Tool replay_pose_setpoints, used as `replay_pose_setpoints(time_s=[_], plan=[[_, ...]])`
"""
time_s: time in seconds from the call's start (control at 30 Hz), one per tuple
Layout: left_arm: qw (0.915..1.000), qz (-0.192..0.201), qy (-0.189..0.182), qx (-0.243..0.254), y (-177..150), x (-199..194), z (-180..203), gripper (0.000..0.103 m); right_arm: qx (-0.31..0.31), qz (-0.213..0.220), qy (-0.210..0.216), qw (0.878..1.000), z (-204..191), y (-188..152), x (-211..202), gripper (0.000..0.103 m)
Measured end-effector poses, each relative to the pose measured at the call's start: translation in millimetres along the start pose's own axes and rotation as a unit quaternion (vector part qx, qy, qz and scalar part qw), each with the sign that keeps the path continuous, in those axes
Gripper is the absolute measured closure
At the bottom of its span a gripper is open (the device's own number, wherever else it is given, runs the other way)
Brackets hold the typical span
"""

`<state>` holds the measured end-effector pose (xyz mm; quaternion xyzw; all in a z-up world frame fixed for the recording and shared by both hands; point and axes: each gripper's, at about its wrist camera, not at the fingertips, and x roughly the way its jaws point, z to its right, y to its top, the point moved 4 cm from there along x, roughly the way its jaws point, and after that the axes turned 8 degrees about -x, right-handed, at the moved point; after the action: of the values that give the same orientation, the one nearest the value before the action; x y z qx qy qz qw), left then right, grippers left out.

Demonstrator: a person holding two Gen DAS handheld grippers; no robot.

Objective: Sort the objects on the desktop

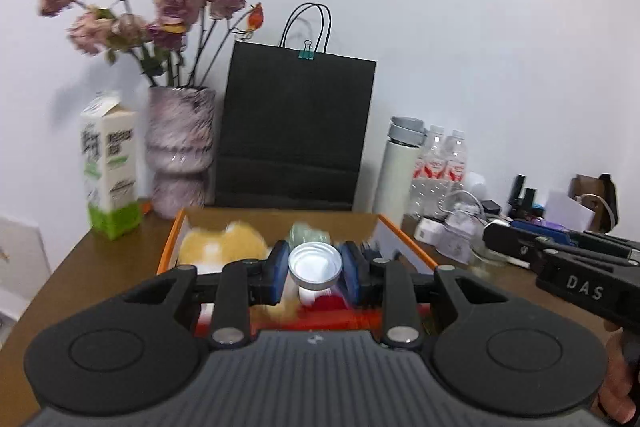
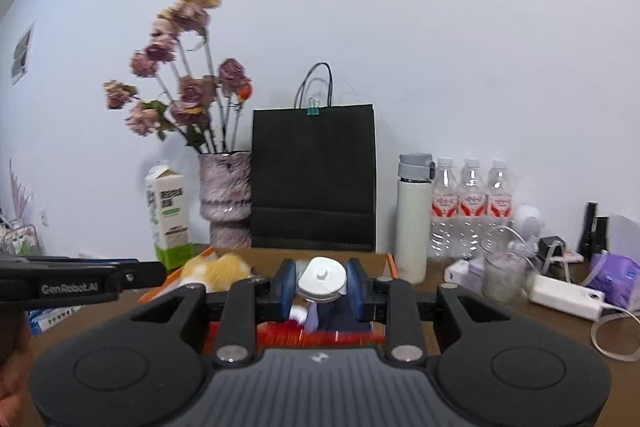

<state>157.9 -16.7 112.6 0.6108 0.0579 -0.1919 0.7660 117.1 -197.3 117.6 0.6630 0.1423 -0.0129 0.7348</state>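
Both tongs loaded: your left gripper [image 1: 315, 269] clamps a silver cap [image 1: 315, 265], your right gripper [image 2: 321, 285] a white lid [image 2: 321, 279], each held directly above the orange box [image 1: 171, 241] below.

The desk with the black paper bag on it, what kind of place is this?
Probably an office or home desk against a plain wall: a brown desktop cluttered with a white charger, three water bottles, a thermos and a vase of dried roses.
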Motion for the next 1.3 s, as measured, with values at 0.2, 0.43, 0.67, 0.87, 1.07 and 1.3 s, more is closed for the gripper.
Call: replay_pose_setpoints(time_s=[0.2,0.43,0.67,0.87,1.07,1.3], plan=[[0.9972,-0.074,-0.004,-0.003,22,112,-1,0.074,0.045,-0.084,-0.008,0.995,31,7,118,0.077],[0.9826,-0.184,0.023,-0.004,6,211,-8,0.073,0.053,-0.173,-0.013,0.983,52,-7,223,0.077],[0.981,-0.191,0.033,-0.009,2,224,-13,0.057,0.04,-0.236,-0.012,0.971,58,-28,261,0.068],[0.9868,-0.155,0.047,0.011,30,182,-9,0.034,0.054,-0.2,-0.006,0.978,69,-7,223,0.059],[0.9909,-0.126,0.044,0.015,42,120,-7,0.003,0.026,-0.166,0.005,0.986,60,16,162,0.037],[0.9889,-0.12,0.087,0.0,6,54,-29,0.0,0.006,-0.156,0.023,0.987,27,-6,100,0.027]])
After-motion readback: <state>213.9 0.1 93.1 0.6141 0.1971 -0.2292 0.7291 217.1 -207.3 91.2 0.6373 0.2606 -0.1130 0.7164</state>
